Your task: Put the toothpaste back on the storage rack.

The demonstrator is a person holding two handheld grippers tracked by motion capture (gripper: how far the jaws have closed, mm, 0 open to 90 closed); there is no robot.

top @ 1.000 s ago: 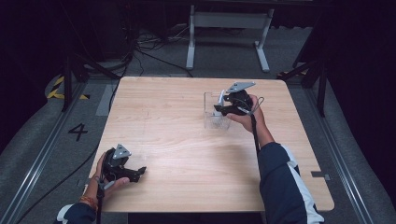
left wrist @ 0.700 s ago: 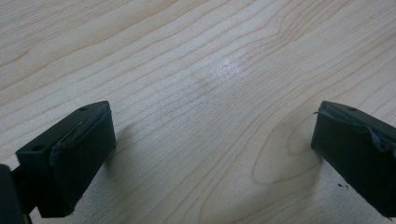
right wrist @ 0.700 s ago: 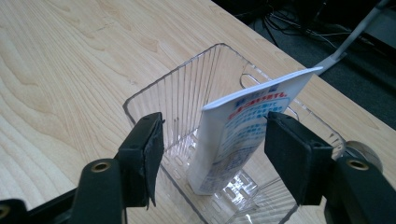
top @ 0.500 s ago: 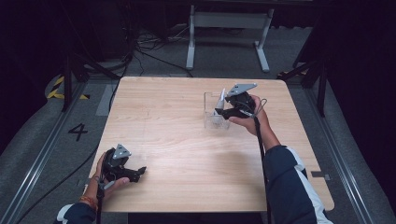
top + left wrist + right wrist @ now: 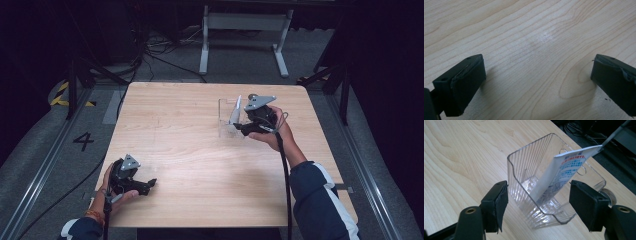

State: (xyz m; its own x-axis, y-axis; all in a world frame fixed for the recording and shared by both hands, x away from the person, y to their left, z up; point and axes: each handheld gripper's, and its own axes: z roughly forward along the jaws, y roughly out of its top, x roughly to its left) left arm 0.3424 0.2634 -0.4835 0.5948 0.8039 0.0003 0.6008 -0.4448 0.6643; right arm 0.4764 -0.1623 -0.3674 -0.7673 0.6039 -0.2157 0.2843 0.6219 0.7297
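Observation:
A clear ribbed plastic holder (image 5: pixel 529 170) stands on the wooden table (image 5: pixel 200 150), right of the middle in the high view (image 5: pixel 228 119). A white packet with blue print (image 5: pixel 564 172) leans inside it, its top sticking out (image 5: pixel 235 110). My right gripper (image 5: pixel 542 203) is open, one jaw on each side of the holder's near end, gripping nothing; from above I see it just right of the holder (image 5: pixel 240 128). My left gripper (image 5: pixel 537 77) is open over bare wood, resting near the table's front left corner (image 5: pixel 149 184).
A metal stand (image 5: pixel 242 30) and cables lie on the dark floor beyond the table's far edge. A rail and a painted "4" (image 5: pixel 83 141) run along the floor at the left. Bare wood spreads between the two grippers.
My right gripper has drawn back slightly to the right from the holder, and the packet stays leaning inside. The left gripper has not moved.

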